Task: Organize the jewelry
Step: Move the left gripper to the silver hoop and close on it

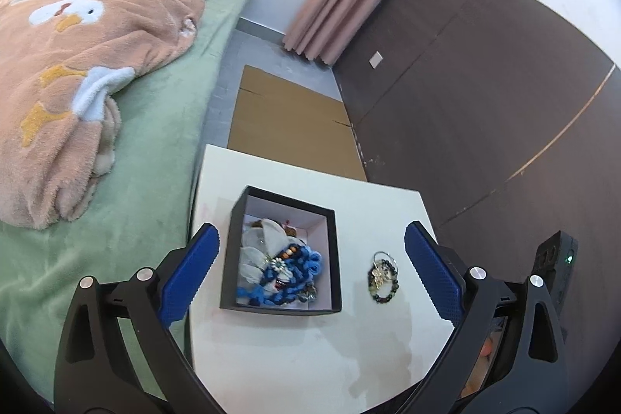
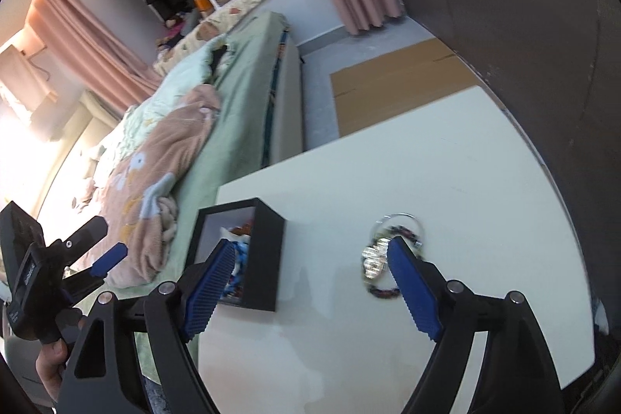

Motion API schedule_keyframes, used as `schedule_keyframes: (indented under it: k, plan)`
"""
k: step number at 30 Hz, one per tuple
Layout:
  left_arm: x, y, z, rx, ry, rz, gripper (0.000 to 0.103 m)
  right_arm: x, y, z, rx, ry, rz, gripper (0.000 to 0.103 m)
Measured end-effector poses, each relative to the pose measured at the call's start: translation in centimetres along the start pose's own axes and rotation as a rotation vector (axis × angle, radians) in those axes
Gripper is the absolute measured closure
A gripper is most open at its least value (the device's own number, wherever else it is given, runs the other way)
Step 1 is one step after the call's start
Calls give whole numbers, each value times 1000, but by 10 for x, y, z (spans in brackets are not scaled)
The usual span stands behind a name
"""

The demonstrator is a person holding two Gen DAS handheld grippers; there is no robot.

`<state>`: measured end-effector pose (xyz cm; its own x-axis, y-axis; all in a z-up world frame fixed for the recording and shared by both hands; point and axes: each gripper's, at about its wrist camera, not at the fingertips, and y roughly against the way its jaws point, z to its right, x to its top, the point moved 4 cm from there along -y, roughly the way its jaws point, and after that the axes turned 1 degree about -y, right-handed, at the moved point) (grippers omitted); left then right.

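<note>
A black open box (image 1: 279,307) stands on the white table (image 1: 310,355). It holds a blue chain, a beaded piece and pale fabric. A dark beaded bracelet with silver rings (image 1: 383,276) lies on the table right of the box. My left gripper (image 1: 310,239) is open and empty above the box. In the right wrist view the box (image 2: 268,255) is at left and the bracelet (image 2: 382,258) lies just beyond the right finger. My right gripper (image 2: 310,247) is open and empty, low over the table between them.
A bed with a green sheet (image 1: 155,150) and a pink blanket (image 1: 77,64) borders the table's left. Flat cardboard (image 1: 287,119) lies on the floor beyond. A dark wall panel (image 1: 485,84) runs along the right. The left gripper shows at the right wrist view's left edge (image 2: 97,258).
</note>
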<state>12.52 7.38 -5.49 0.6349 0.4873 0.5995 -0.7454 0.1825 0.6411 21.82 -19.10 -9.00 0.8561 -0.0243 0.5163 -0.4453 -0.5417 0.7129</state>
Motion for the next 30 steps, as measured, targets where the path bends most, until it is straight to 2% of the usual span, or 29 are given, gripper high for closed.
schedule_keyframes:
  k: [6, 9, 14, 17, 24, 26, 30]
  plan:
    - [-9, -10, 23, -8, -45, -14, 7, 0, 9, 22, -28, -19, -7, 24]
    - [-15, -19, 38, -16, -82, -36, 7, 1, 13, 31, -36, -19, -11, 29]
    - [-23, -33, 59, -23, -130, -59, 7, 3, 18, 49, -57, -45, -16, 29]
    - [-27, -41, 68, -33, -148, -77, 7, 5, 23, 60, -70, -57, -12, 33]
    - [-38, -63, 91, -38, -204, -123, 7, 6, 25, 76, -108, -42, -49, 33]
    - [-42, -71, 98, -38, -221, -139, 7, 8, 26, 79, -113, -45, -51, 29]
    - [-50, -90, 111, -41, -247, -181, 7, 14, 30, 91, -125, -76, -39, 12]
